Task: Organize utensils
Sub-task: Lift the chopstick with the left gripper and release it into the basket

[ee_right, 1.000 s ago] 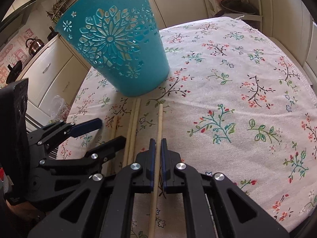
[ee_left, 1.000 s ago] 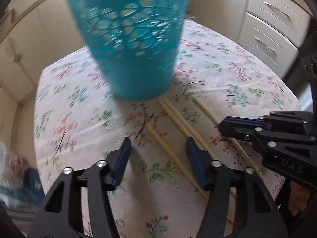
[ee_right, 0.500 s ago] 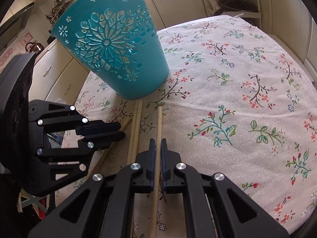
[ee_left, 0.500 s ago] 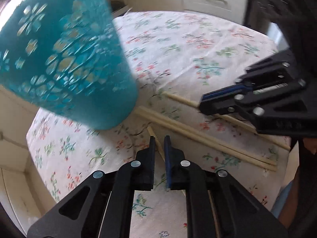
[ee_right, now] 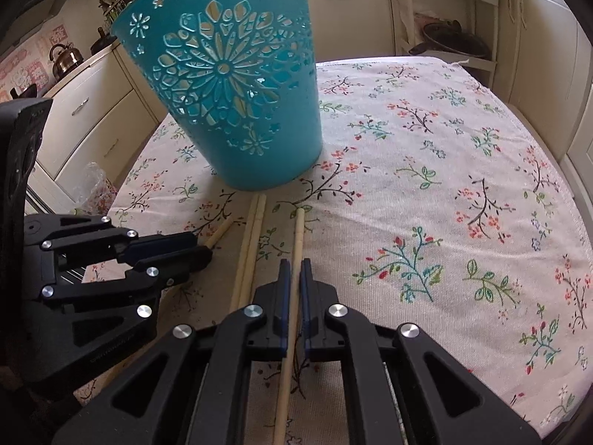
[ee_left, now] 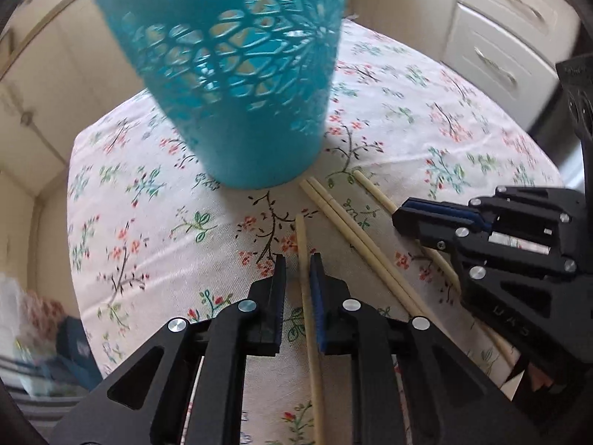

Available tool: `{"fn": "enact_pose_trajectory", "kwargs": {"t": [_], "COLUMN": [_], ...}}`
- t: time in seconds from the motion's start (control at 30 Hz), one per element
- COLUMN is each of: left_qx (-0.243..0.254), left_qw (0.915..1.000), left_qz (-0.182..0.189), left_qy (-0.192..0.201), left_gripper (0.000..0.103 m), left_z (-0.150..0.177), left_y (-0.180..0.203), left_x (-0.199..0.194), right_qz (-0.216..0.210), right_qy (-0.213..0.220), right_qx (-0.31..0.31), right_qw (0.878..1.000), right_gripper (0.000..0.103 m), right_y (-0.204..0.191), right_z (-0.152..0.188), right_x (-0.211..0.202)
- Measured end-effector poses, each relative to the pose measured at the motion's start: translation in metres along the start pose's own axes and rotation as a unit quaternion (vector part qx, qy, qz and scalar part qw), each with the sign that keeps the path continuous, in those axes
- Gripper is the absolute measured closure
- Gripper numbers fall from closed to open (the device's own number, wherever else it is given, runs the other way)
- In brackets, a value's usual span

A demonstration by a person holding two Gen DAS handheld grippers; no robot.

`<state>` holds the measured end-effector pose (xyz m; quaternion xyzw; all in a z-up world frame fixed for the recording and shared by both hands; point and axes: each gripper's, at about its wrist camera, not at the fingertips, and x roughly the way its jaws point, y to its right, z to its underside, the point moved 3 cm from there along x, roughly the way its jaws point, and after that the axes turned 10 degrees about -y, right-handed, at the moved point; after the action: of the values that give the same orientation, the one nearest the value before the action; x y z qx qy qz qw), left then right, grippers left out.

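A teal cut-out utensil holder [ee_left: 241, 111] [ee_right: 237, 104] stands on the flowered tablecloth. Several pale chopsticks lie in front of it. My left gripper [ee_left: 298, 259] [ee_right: 204, 254] has one chopstick [ee_left: 302, 237] between its jaws, which are opening. That stick rests against the right pad, and a thin gap shows on the left. My right gripper [ee_right: 295, 263] [ee_left: 398, 218] is shut on another chopstick [ee_right: 299, 230], whose tip points at the holder. A pair of chopsticks [ee_right: 252, 230] [ee_left: 344, 222] lies loose between the two grippers.
The tablecloth [ee_right: 426, 185] stretches to the right of the holder and ends at a stitched edge on the right. Cream cabinets and drawers [ee_left: 500, 37] surround the table. A kettle [ee_right: 65, 59] sits on the counter at the left. A shelf with a pan [ee_right: 452, 40] stands behind.
My left gripper went from wide open to closed around a chopstick, then parted a little. It swung sideways and back. The right gripper stayed shut on its chopstick.
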<state>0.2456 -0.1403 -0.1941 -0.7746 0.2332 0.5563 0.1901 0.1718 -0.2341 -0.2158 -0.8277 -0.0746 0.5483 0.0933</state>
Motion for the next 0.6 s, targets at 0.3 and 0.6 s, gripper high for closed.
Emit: {"fn": "enact_pose_trajectory", "kwargs": {"t": [0.3,0.6], "left_qx": [-0.063,-0.079], "left_qw": [0.9974,0.9941], "left_qz": [0.011,0.01], "left_qy": [0.033,0.074], "left_gripper": [0.098,0.098], "left_z": [0.031,0.039], "left_y": [-0.002,0.009], "left_x": [-0.01,-0.033], "right_qz": [-0.018,-0.01], "right_qy": [0.003,0.01], "right_qx": [0.018,0.011], "right_qw": [1.0,1.0], "right_gripper": [0.097,0.097], "right_y": [0.007,0.004], "right_z": [-0.004,-0.001], "right_x": [0.002,0.001]}}
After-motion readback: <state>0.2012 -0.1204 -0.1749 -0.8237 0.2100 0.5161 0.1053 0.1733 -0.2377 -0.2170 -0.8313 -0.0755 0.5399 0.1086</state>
